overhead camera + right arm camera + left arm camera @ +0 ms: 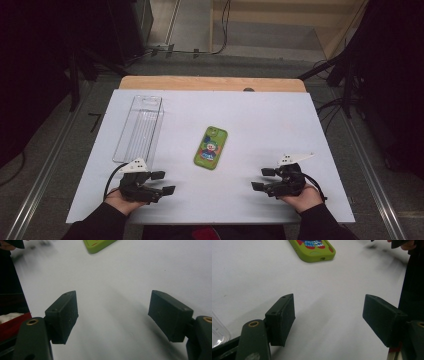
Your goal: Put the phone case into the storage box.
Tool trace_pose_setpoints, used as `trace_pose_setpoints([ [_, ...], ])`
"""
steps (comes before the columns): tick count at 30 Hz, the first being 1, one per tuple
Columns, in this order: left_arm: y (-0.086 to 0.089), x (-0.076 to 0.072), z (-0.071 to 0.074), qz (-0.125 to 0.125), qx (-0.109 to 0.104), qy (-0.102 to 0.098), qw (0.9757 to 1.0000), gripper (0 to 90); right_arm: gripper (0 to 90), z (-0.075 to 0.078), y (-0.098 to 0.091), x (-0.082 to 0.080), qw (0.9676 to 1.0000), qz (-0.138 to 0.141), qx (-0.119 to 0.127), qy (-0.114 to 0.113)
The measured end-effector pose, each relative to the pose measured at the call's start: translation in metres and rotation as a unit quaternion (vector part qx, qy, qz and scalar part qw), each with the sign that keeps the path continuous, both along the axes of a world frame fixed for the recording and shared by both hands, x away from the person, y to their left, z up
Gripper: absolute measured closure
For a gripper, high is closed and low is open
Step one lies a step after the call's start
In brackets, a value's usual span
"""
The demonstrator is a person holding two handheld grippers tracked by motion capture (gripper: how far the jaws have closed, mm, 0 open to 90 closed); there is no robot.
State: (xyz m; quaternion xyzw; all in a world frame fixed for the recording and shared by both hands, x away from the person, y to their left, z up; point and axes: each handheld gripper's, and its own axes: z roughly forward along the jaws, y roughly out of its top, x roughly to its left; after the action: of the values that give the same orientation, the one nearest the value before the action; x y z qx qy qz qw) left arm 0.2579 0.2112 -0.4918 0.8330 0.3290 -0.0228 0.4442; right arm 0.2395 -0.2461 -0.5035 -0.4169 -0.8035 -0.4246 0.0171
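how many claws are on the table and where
2. The left claw rests open at the table's near left edge, below the clear bin; the right claw rests open at the near right. The phone lies between them, farther back.

The white table top lies bare between the left gripper and the right gripper; nothing stands between their open jaws. The green phone in a cartoon-printed case lies flat at centre, beyond both grippers, with open surface on every side of it. The clear rectangular plastic bin stands along the left side, just beyond the left gripper, blocking a straight path forward there. The right half is unobstructed.
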Motion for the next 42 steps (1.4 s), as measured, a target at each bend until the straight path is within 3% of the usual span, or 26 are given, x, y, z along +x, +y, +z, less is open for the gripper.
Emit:
trace_pose_setpoints([
  [4,0.0003,0.0001,0.0000,0.002,0.000,0.001,1.0000,26.4,22.1,-0.0002,-0.0007,0.0032,0.9999,0.007,0.004,0.013],
  [11,0.0008,-0.0001,0.0008,0.003,0.000,0.001,1.0000,26.4,22.0,0.0009,-0.0005,0.0025,0.9999,0.009,-0.007,0.002],
  [42,0.0028,0.0014,0.0019,0.013,0.002,0.001,0.9999,26.4,22.0,0.0012,-0.0020,0.0036,0.9999,-0.006,-0.015,0.002],
])
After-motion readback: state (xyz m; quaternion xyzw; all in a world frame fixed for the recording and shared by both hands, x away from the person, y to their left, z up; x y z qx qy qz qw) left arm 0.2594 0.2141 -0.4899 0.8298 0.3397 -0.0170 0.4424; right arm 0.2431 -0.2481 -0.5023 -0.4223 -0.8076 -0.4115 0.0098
